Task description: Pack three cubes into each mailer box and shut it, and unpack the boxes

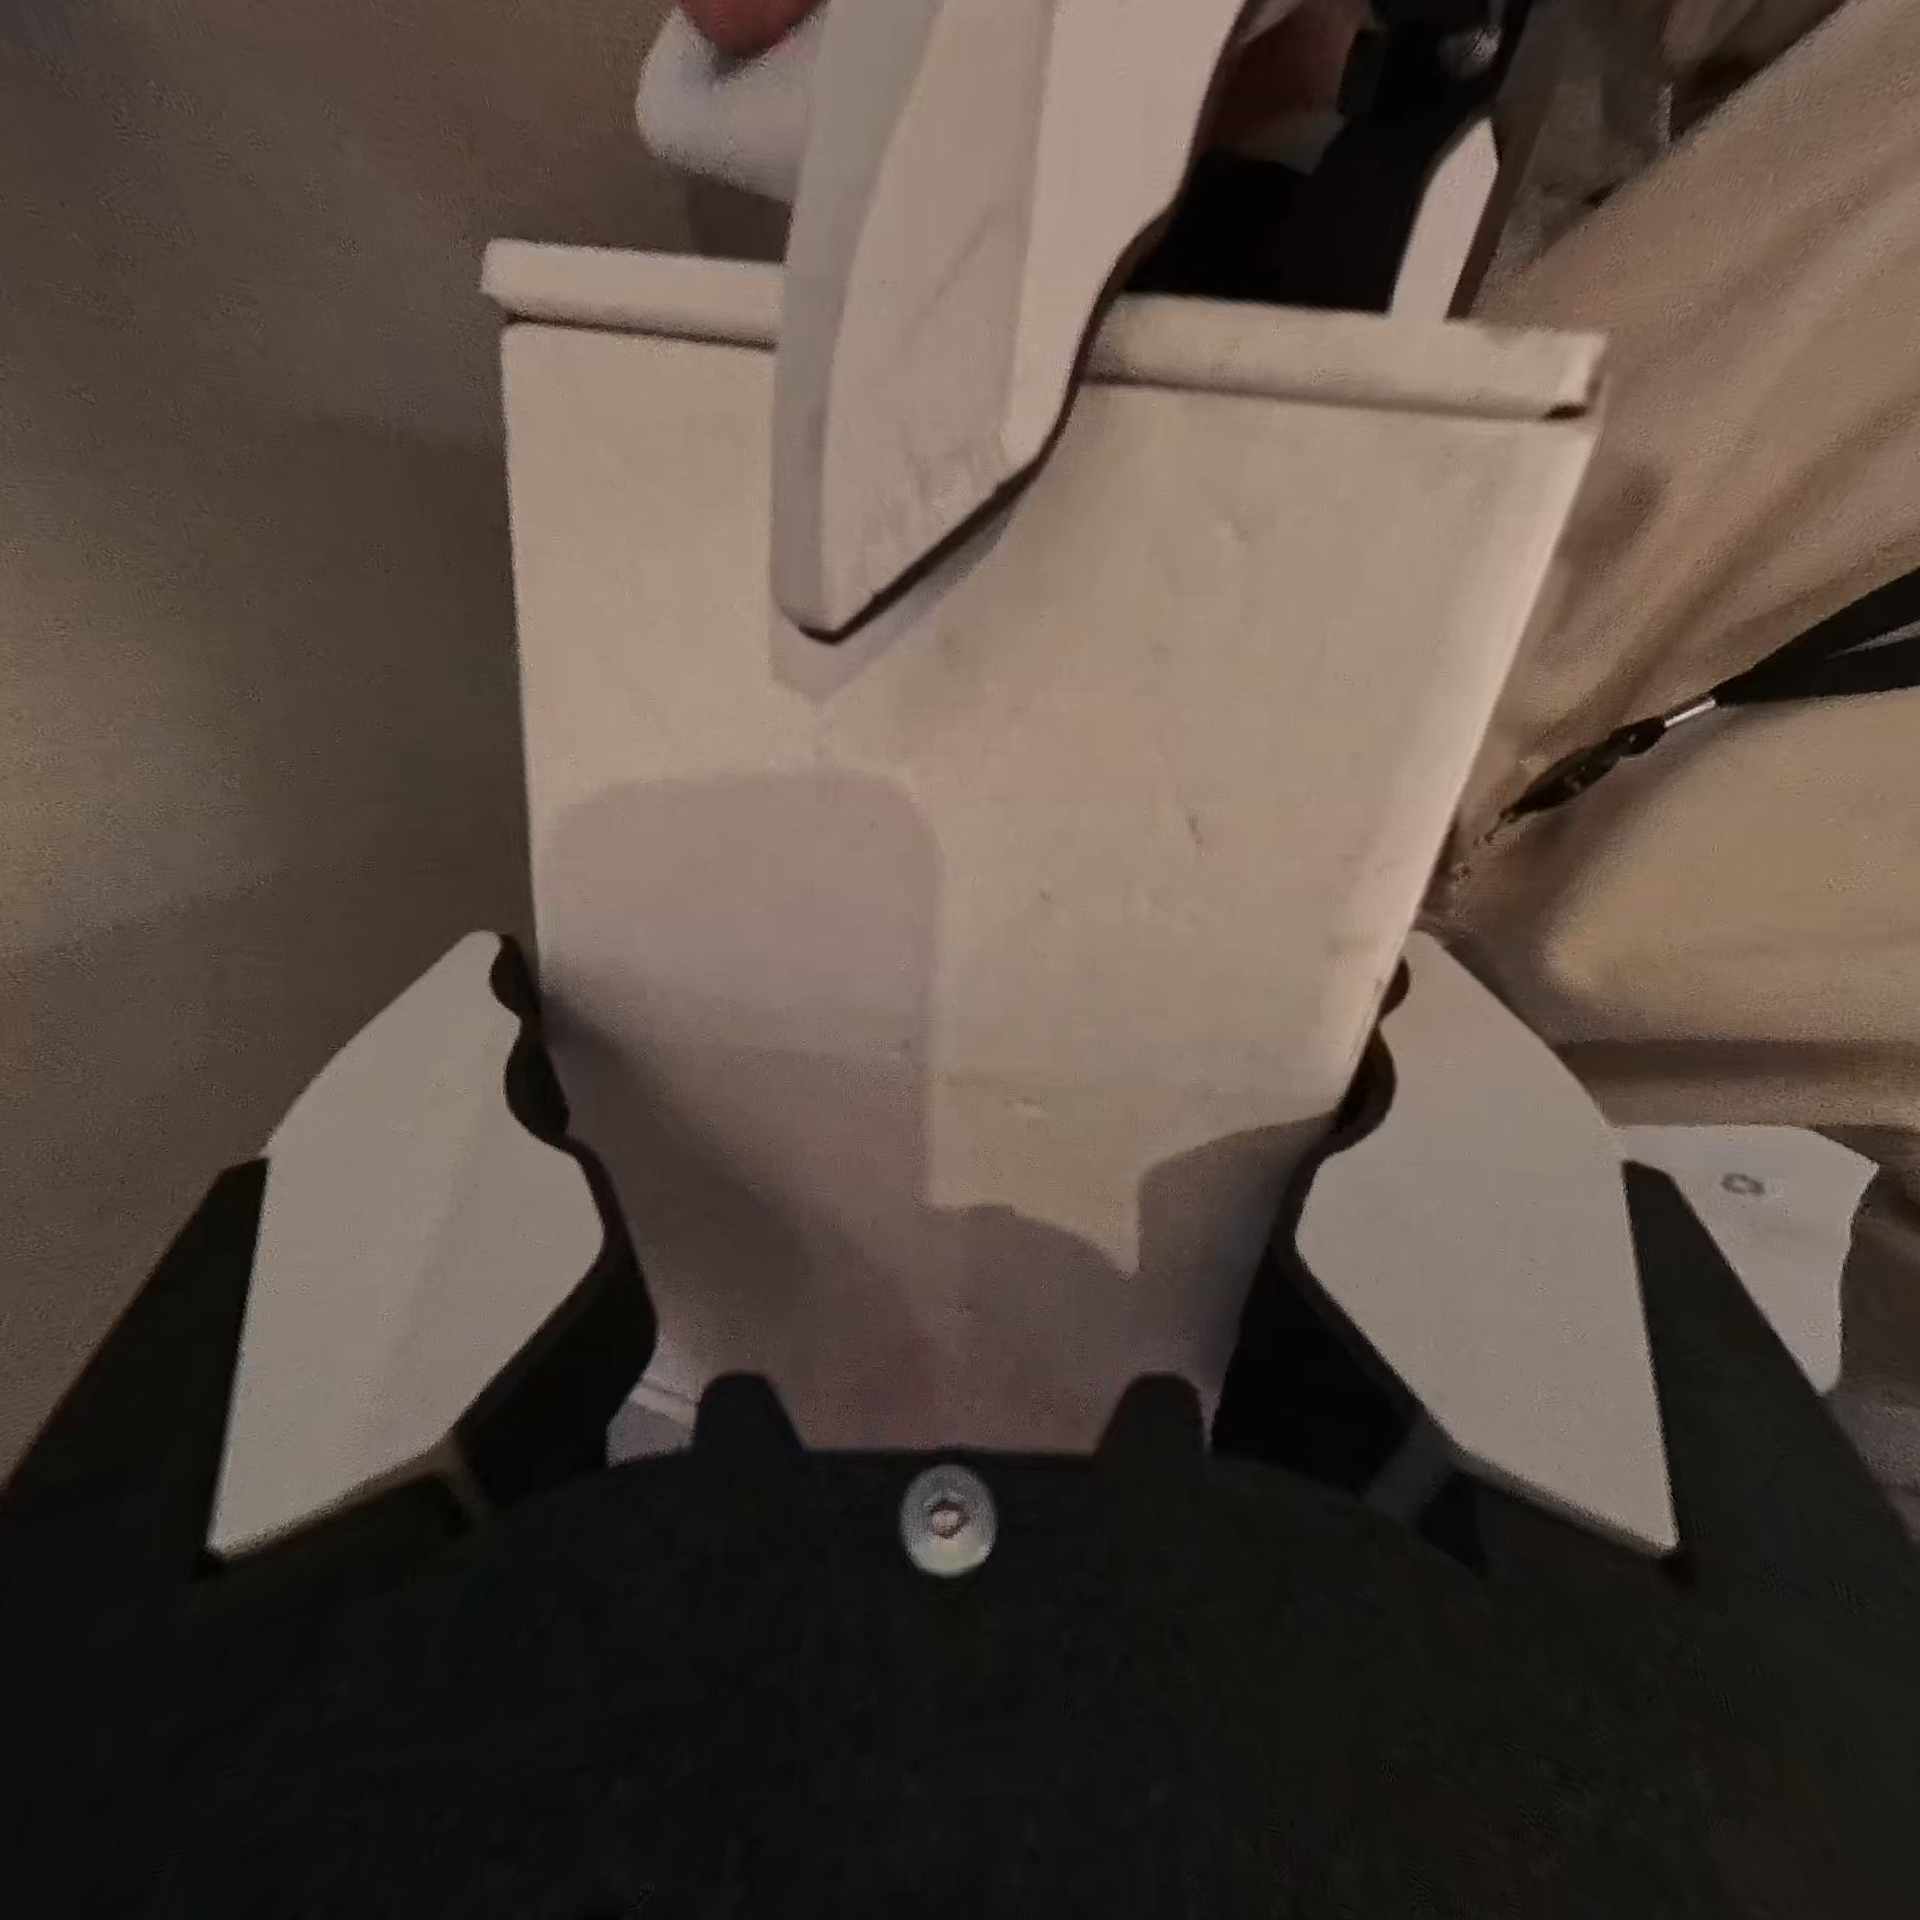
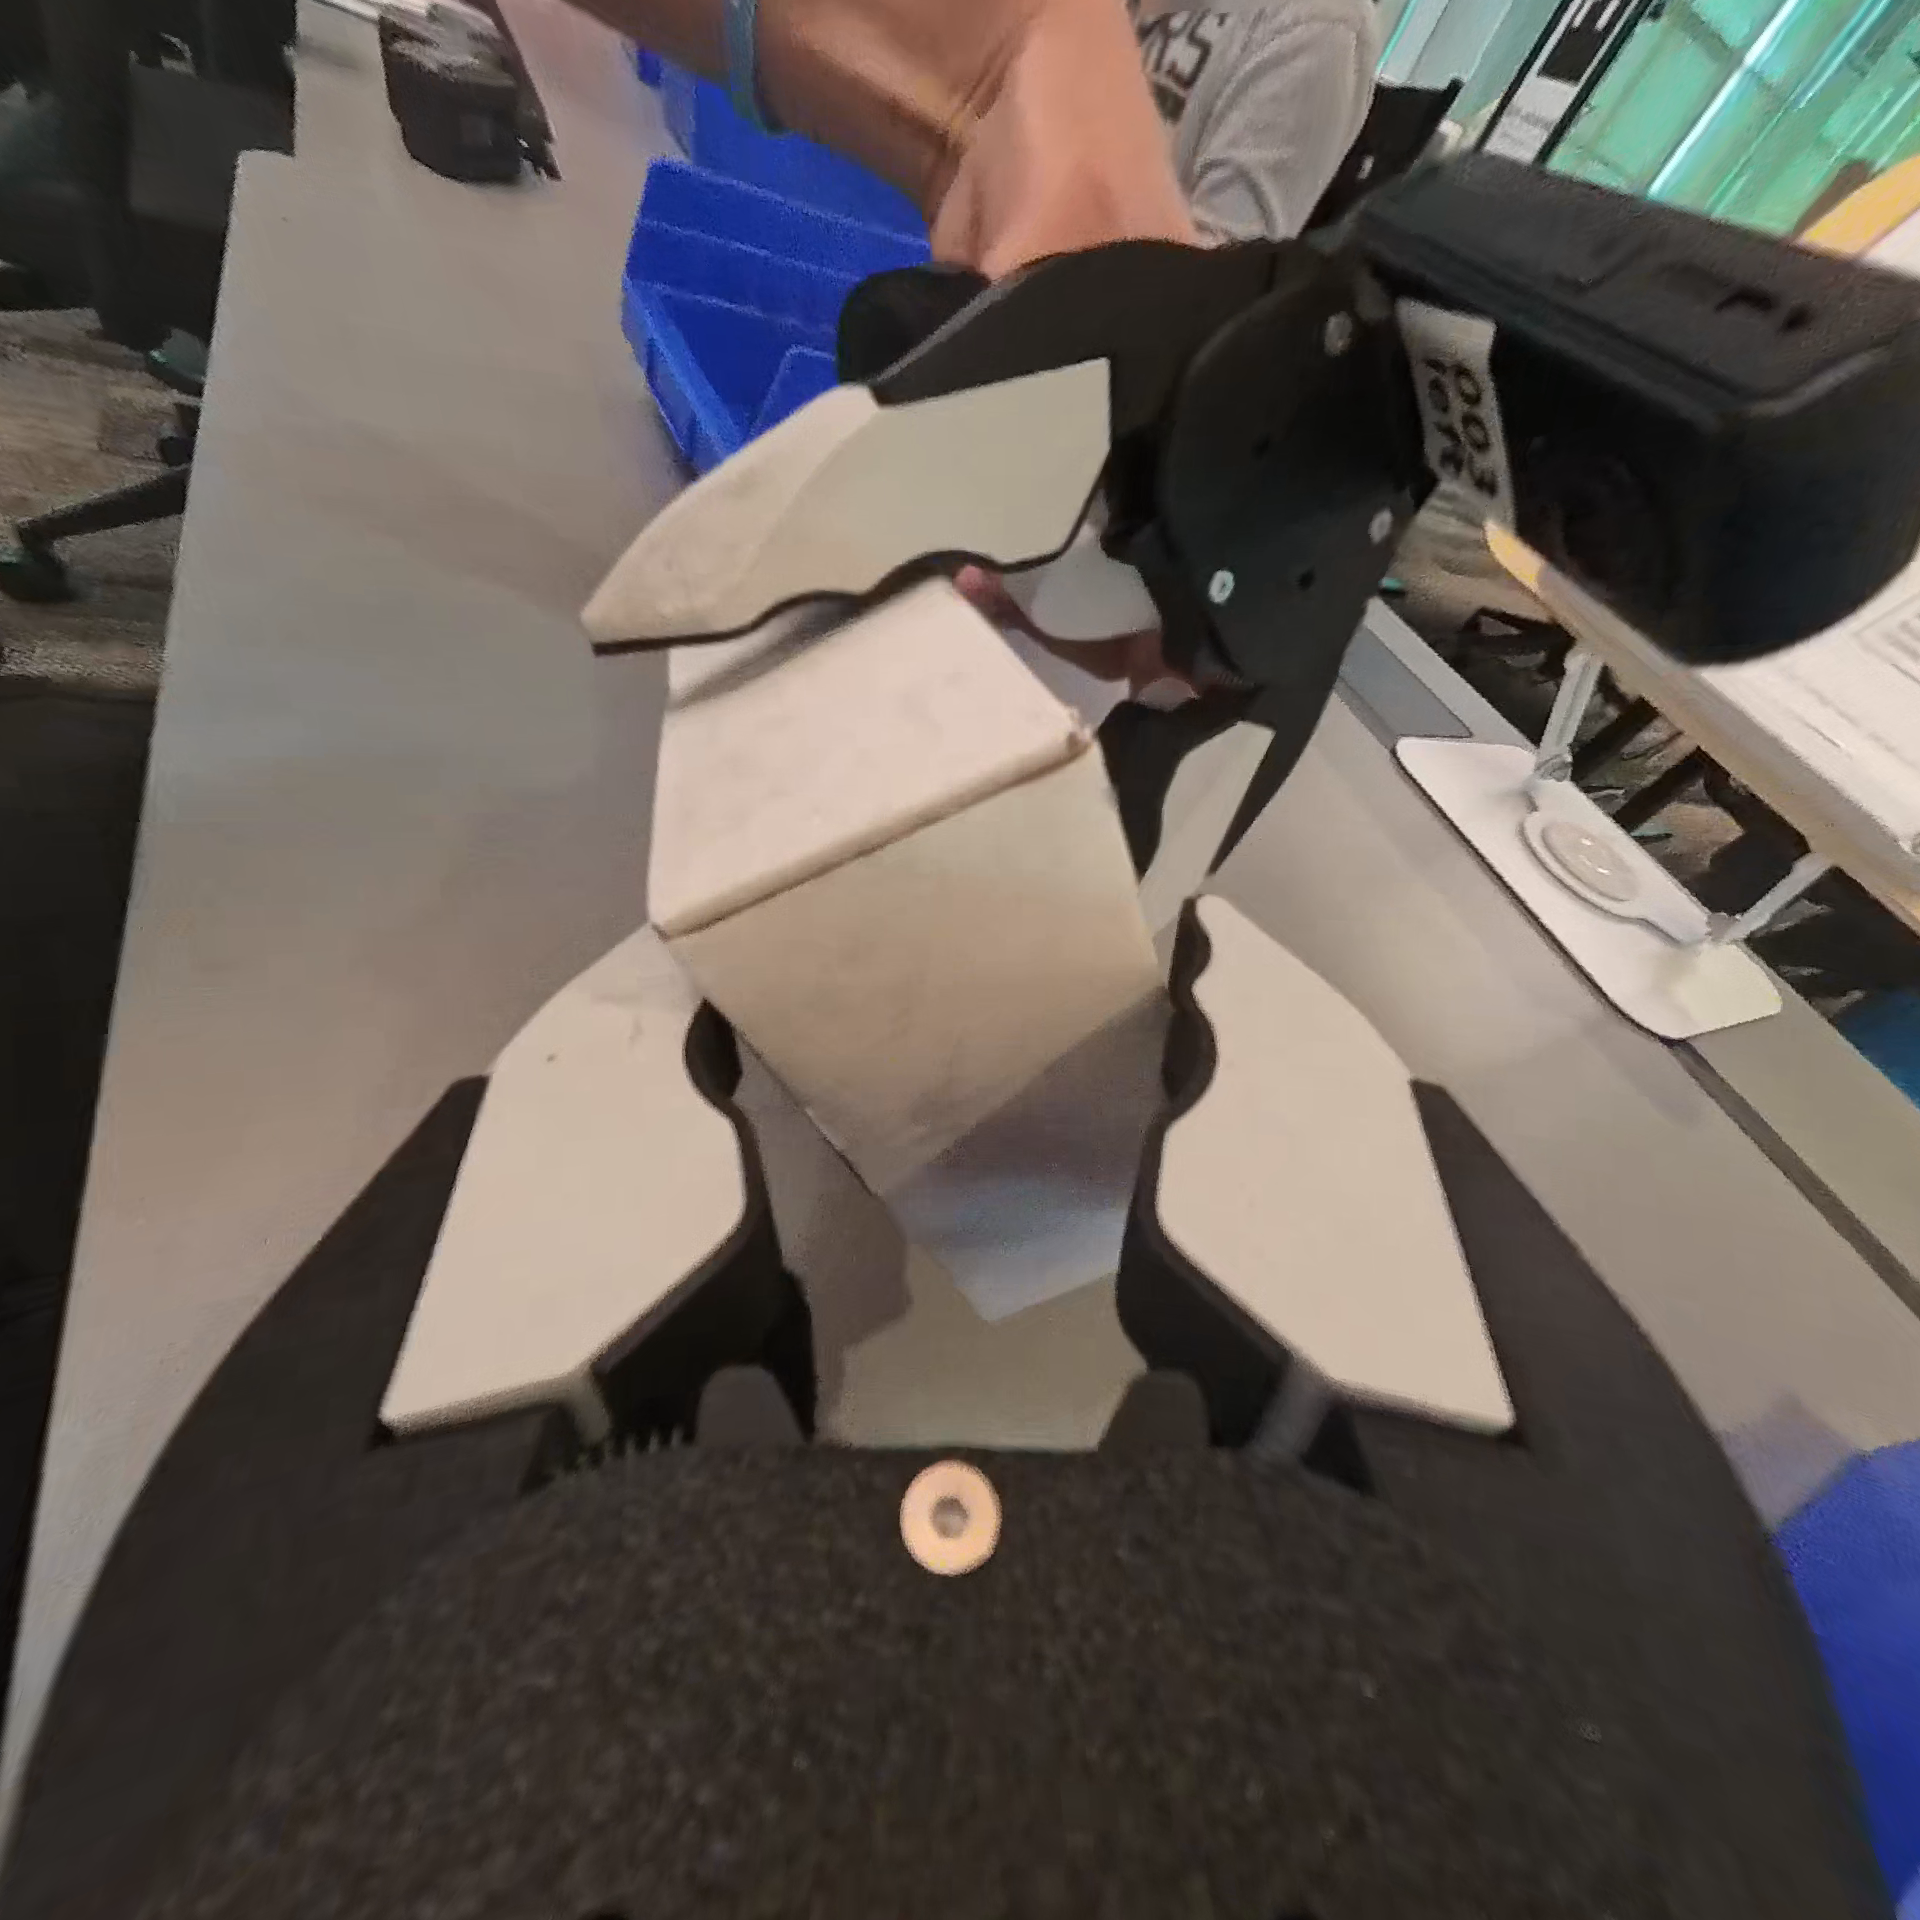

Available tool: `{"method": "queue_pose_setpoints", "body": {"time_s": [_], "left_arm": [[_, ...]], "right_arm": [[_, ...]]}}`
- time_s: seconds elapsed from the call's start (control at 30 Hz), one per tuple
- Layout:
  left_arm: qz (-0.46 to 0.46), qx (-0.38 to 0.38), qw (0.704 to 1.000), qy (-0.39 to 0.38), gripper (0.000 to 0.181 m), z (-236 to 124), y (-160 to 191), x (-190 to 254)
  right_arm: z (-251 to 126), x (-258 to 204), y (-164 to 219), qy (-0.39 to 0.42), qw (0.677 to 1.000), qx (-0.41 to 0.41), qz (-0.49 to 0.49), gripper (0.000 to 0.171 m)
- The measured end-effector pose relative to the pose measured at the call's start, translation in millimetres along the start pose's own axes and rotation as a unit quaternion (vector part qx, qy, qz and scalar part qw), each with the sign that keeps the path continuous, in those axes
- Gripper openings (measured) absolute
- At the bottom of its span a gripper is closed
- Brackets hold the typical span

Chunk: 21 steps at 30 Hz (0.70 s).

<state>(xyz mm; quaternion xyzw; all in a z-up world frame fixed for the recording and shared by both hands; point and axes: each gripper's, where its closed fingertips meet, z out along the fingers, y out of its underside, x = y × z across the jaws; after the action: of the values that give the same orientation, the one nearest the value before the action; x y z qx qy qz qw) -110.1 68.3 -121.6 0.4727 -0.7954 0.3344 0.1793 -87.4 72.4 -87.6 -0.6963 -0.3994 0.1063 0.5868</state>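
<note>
The setting looks like an office or lab workspace. A long pale grey worktable (image 2: pixel 395 540) runs into the distance, with blue plastic storage bins (image 2: pixel 748 281) at its far end. On the left, the black wheeled base of an office chair (image 2: pixel 94 520) stands on grey carpet. On the right are glass partitions (image 2: pixel 1714 94) and a white desk with papers (image 2: pixel 1829 707).

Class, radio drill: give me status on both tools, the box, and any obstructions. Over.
Left tool shut on white box. Right tool open, straddling the box end, one finger on top. Box shut. Blue bins behind, nothing blocking.
</note>
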Motion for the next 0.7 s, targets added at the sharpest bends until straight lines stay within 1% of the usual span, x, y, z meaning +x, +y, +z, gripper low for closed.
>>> {"method": "queue_pose_setpoints", "body": {"time_s": [0.03, 0.07, 0.1, 0.13, 0.17, 0.2, 0.23, 0.27, 0.33, 0.4, 0.47, 0.5, 0.53, 0.57, 0.7], "left_arm": [[-0.005, 0.021, 1.000, -0.002, 0.144, -3.2, -4.4, -0.8], [-0.005, 0.043, 0.999, -0.017, 0.140, -10.4, -6.9, -4.7], [-0.001, 0.067, 0.997, -0.046, 0.140, -20.3, -9.0, -10.7], [0.010, 0.097, 0.991, -0.093, 0.139, -33.2, -11.0, -19.8], [0.027, 0.127, 0.979, -0.156, 0.132, -48.9, -12.2, -30.9], [0.042, 0.151, 0.965, -0.210, 0.116, -63.2, -11.3, -36.2], [0.058, 0.163, 0.957, -0.232, 0.096, -70.1, -7.7, -31.1], [0.077, 0.167, 0.952, -0.245, 0.094, -71.7, -4.1, -23.0], [0.098, 0.153, 0.929, -0.323, 0.093, -74.4, 4.2, -24.5], [0.108, 0.104, 0.902, -0.405, 0.090, -76.1, 19.3, -34.6], [0.112, 0.068, 0.871, -0.473, 0.083, -80.5, 29.3, -41.3], [0.118, 0.055, 0.855, -0.501, 0.076, -84.3, 32.9, -42.7], [0.123, 0.048, 0.840, -0.526, 0.070, -88.7, 35.5, -43.0], [0.127, 0.048, 0.830, -0.541, 0.073, -91.6, 36.6, -41.5], [0.129, 0.052, 0.805, -0.577, 0.069, -102.0, 43.4, -35.8]], "right_arm": [[-0.8, 4.4, 4.0, -0.002, 1.000, -0.007, 0.017, 0.079], [-1.6, 9.3, 7.6, -0.007, 0.999, -0.008, 0.043, 0.078], [-1.3, 15.0, 13.1, -0.011, 0.997, -0.011, 0.076, 0.077], [0.1, 20.3, 19.9, -0.015, 0.994, -0.015, 0.111, 0.077], [2.2, 23.8, 25.6, -0.026, 0.989, -0.015, 0.148, 0.076], [4.9, 27.4, 29.7, -0.036, 0.982, -0.015, 0.183, 0.076], [8.4, 31.4, 32.5, -0.044, 0.976, -0.013, 0.215, 0.076], [12.8, 35.1, 34.5, -0.052, 0.970, -0.010, 0.237, 0.076], [23.7, 40.2, 38.6, -0.068, 0.960, -0.011, 0.270, 0.076], [35.4, 40.0, 43.8, -0.087, 0.953, -0.018, 0.291, 0.075], [45.4, 34.6, 52.9, -0.090, 0.954, -0.039, 0.284, 0.075], [49.1, 30.0, 57.3, -0.092, 0.956, -0.054, 0.272, 0.075], [51.3, 26.6, 59.1, -0.093, 0.959, -0.068, 0.260, 0.075], [52.6, 27.3, 57.5, -0.087, 0.962, -0.066, 0.252, 0.074], [55.0, 28.3, 58.1, -0.088, 0.961, -0.067, 0.255, 0.074]]}}
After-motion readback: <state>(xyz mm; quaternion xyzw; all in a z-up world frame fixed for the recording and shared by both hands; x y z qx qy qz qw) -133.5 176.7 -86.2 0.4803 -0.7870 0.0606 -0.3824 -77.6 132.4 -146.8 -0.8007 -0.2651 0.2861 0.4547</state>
